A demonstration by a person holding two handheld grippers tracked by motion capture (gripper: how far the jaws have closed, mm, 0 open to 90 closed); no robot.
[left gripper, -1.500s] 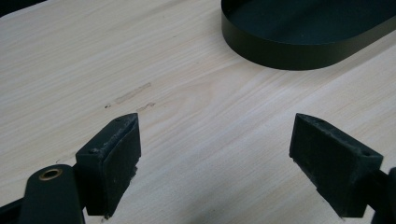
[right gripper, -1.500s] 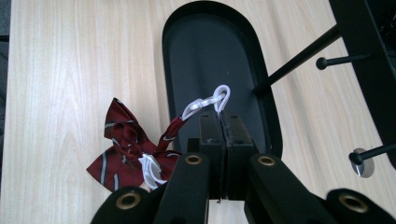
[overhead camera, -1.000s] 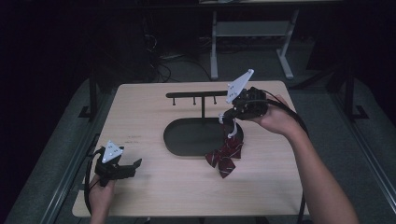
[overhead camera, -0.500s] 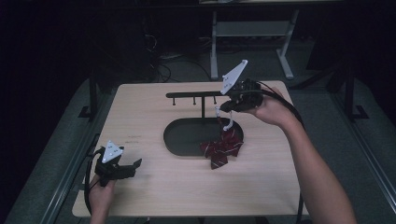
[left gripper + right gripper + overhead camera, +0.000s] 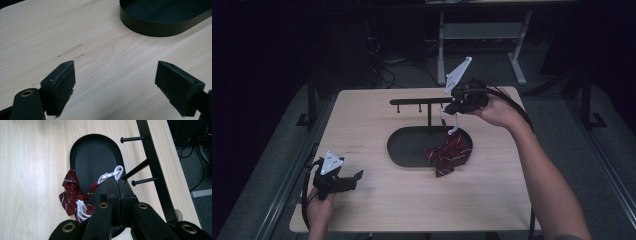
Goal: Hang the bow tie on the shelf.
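We see a dark red bow tie with thin pale stripes, soft crumpled fabric, hanging partly over the right rim of the black oval tray and partly resting inside it. A white elastic strap runs up from the bow tie, and its looped end pokes out past the tips of the right gripper, whose black jaws are pressed together on the strap. That gripper hangs above the tie, beside the upright post of the black metal rack, a slim bar with short pegs that rises from the tray. The bow tie thus dangles below and just in front of the right gripper. Well apart, at the near left corner of the pale wood-grain table, we hold the left gripper low over the bare surface, its padded jaws spread wide with nothing between them.
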